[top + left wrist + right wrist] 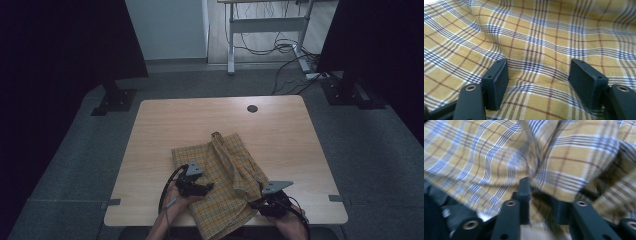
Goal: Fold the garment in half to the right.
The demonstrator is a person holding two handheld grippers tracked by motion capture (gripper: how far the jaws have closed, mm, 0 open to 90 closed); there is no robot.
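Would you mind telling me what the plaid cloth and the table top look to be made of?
The plaid cloth looks like a thin woven fabric, perhaps cotton: the close left gripper view shows a matte weave of yellow, white and dark threads that wrinkles softly. The table top looks like light wood or a wood-look laminate: pale grain lines, a smooth low sheen; which one is unclear.

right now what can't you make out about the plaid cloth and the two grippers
- Right gripper, right gripper view: motion blur; whether its fingers pinch the plaid cloth is unclear.
- Cloth's near end, high view: cut off by the bottom edge.
- Left gripper, left gripper view: open over the cloth; contact unclear.
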